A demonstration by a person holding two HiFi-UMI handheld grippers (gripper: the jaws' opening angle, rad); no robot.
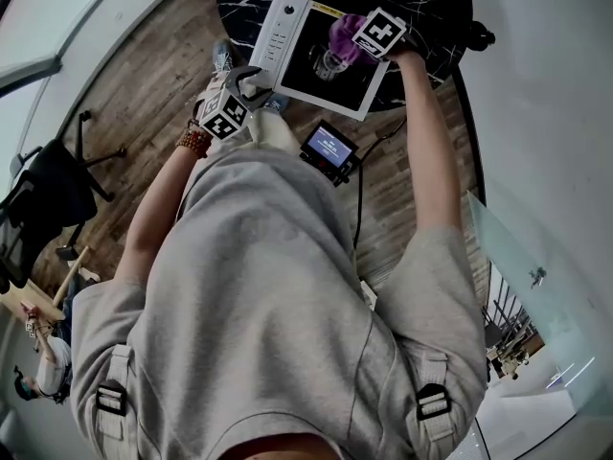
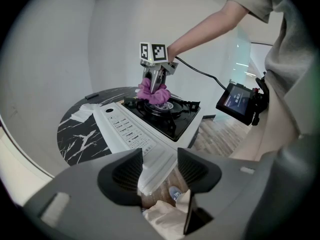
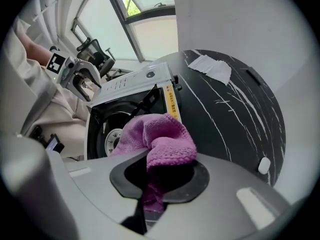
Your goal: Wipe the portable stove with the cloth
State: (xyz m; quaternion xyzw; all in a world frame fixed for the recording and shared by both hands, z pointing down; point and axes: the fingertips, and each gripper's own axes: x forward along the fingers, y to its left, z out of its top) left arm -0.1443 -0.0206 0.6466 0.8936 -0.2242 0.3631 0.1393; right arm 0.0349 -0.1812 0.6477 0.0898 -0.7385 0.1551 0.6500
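The portable stove [image 1: 287, 36] has a white control strip and a black top, and stands on a round black marble table [image 1: 436, 8]. My right gripper [image 1: 352, 51] points down over the burner, shut on a purple cloth [image 1: 337, 38] that rests on the burner ring. From the right gripper view the cloth [image 3: 162, 134] bulges out of the jaws above the stove [image 3: 127, 81]. My left gripper [image 1: 255, 80] is at the stove's near corner. In the left gripper view the white stove edge [image 2: 157, 156] fills the gap between the left gripper's [image 2: 159, 170] pads.
A white tissue [image 3: 212, 66] and a small white cap [image 3: 263, 165] lie on the table beyond the stove. A small screen device [image 1: 329, 149] with a cable hangs at the person's waist. A black chair [image 1: 48, 195] stands on the wooden floor at the left.
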